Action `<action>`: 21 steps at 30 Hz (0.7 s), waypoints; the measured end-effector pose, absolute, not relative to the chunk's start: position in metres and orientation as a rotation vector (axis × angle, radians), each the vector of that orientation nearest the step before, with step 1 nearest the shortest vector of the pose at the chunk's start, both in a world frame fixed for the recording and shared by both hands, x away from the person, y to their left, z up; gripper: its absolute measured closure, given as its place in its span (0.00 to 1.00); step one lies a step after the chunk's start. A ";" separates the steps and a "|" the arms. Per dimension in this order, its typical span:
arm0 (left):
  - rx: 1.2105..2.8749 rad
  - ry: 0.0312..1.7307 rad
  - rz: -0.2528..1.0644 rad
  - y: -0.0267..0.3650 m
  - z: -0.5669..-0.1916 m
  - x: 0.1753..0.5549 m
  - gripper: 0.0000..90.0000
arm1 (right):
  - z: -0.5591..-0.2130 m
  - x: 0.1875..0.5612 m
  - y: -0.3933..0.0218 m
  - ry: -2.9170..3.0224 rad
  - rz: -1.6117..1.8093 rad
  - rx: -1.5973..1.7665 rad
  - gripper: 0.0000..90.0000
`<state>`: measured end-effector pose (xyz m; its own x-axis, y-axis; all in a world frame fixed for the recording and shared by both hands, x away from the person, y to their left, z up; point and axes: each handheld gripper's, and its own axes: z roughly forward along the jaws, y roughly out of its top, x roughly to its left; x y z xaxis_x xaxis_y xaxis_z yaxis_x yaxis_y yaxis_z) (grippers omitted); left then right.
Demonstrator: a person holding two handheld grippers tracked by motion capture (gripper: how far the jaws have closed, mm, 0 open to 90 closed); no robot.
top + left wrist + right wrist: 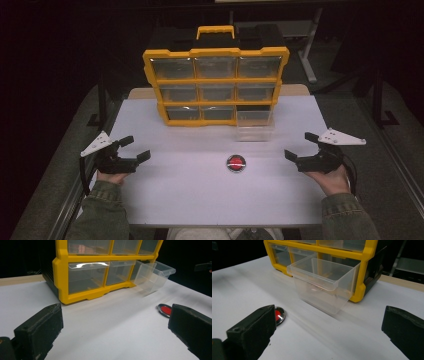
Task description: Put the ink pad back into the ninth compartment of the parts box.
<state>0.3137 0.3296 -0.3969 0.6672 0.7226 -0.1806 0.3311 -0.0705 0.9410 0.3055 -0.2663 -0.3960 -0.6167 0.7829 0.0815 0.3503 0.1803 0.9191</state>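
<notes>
We see the yellow organizer upright at the far side of the white table. Its bottom-right clear drawer is pulled out in front of it. The red round badge lies on the table nearer us than that drawer. Left gripper and right gripper, both with jaws apart and empty, flank the badge, well apart from it.

One yellow organizer, nine clear drawers, one pulled out; one red disc; two tools.
</notes>
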 end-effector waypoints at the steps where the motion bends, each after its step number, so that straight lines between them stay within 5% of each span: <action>1: 1.660 0.875 0.398 0.329 -0.397 0.314 0.00 | -0.397 0.306 -0.266 2.055 1.424 1.059 0.00; 21: 1.669 0.875 0.368 0.328 -0.401 0.315 0.00 | -0.400 0.309 -0.258 2.106 1.390 1.059 0.00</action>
<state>0.3152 0.3283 -0.4008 0.6718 0.7118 -0.2050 0.3521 -0.0635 0.9338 0.3092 -0.2577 -0.3997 -0.6318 0.7717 0.0736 0.3712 0.2178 0.9026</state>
